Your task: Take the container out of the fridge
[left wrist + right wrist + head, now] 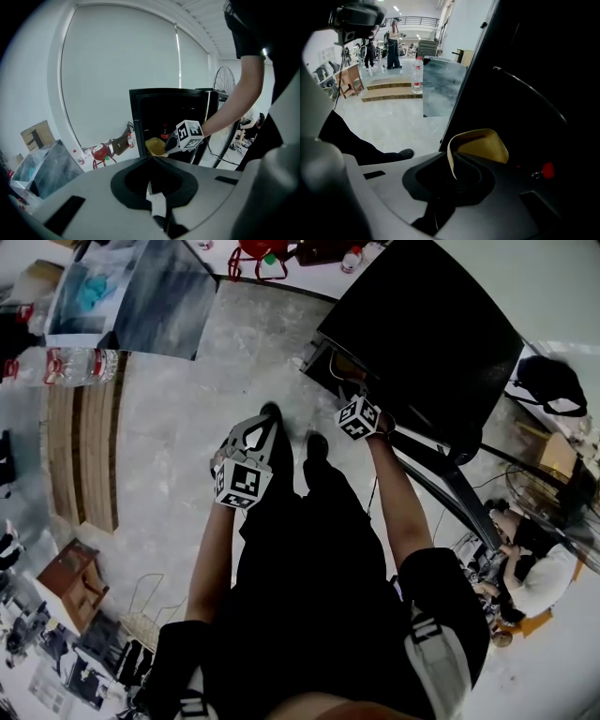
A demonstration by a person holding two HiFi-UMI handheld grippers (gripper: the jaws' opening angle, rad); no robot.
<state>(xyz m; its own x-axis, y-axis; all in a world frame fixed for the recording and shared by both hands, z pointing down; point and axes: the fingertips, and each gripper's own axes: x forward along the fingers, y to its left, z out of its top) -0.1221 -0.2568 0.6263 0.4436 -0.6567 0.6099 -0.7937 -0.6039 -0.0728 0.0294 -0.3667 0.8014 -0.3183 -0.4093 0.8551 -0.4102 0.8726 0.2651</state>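
Both jaws of the right gripper [452, 164] are closed narrowly on the near rim of the container [480, 146], one jaw inside its wall and one outside. The container is a yellow, thin-walled tub with rounded corners and an open top; it looks like smooth plastic. It sits just inside the mouth of the fridge [422, 324], and its length runs from the jaws deeper into the fridge. Judging by that, the next move is a straight pull back out of the fridge, keeping the tub level, since a pinch on one edge may let it tip. A small red cap [547, 169] shows further into the fridge, apart from the tub. The fridge is black, boxy and glossy. The left gripper [151, 158] hangs outside the fridge, its jaws together on nothing, so the right arm is the nearer.
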